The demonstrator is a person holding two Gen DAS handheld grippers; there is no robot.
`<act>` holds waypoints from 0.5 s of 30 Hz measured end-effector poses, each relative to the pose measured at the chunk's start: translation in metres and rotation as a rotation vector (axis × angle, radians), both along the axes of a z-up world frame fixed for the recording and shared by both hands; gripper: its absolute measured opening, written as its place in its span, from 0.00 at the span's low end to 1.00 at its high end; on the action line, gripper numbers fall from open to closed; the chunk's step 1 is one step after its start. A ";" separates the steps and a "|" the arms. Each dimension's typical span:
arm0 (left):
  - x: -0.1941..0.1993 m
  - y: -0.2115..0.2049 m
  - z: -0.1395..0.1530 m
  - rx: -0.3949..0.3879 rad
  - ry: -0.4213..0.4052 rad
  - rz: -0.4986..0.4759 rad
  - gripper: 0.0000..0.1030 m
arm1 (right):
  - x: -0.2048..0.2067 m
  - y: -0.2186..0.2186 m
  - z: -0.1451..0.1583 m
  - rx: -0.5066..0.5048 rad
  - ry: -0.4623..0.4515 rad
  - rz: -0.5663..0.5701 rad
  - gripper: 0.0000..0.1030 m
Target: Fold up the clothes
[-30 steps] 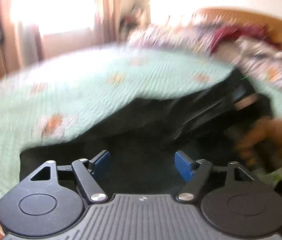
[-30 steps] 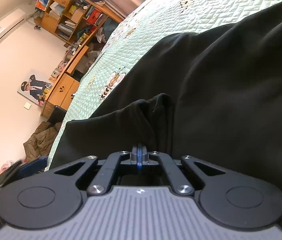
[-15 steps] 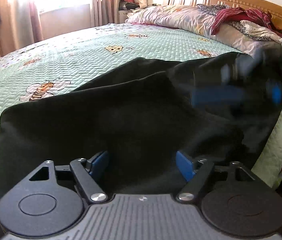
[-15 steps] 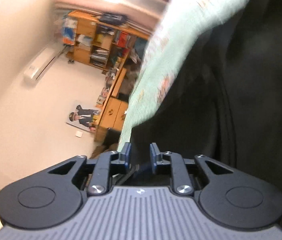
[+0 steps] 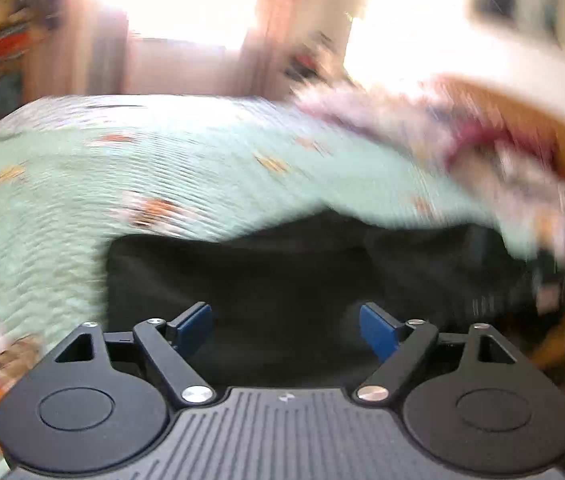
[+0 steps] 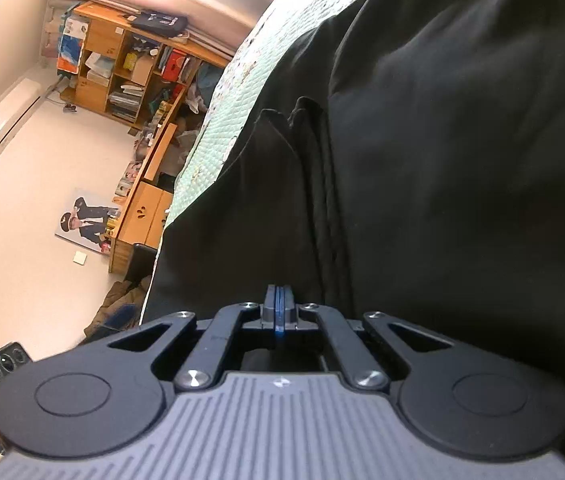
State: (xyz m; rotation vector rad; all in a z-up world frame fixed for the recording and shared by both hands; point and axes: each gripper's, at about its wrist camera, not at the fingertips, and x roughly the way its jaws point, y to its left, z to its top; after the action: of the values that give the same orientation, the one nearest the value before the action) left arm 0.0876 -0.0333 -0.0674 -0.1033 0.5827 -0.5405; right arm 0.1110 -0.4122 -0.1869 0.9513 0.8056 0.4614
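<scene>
A mint-green quilted bedspread (image 5: pixel 210 168) covers the bed across the blurred left view, and the black garment (image 5: pixel 282 272) lies on it at lower centre, filling the right half of my right view too. My left tool (image 5: pixel 285 326) hangs wide apart over that cloth, gripping nothing. My right tool (image 6: pixel 278 312) at bottom centre is pinched tight on a fold of the black garment, which runs up from its tips.

Left wrist view: your frame is heavily motion-smeared, the bright curtained window (image 5: pixel 174 4) blown out to glare. Right wrist view: sharp, evenly daylit, fisheye bending at edges.
</scene>
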 end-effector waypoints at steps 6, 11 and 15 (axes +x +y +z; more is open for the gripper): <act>0.001 0.050 -0.041 0.057 0.194 0.030 0.83 | -0.002 0.002 0.001 0.000 0.002 -0.007 0.00; -0.006 0.049 -0.061 0.121 0.199 0.070 0.84 | -0.002 0.006 0.002 -0.003 0.009 -0.013 0.00; -0.007 0.049 -0.042 0.166 0.151 0.076 0.83 | -0.003 0.005 0.002 -0.002 0.006 -0.013 0.00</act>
State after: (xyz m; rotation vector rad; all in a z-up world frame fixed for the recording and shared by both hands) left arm 0.0802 0.0160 -0.1099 -0.0090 0.7658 -0.4114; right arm 0.1082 -0.4076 -0.1848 0.9557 0.8046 0.4467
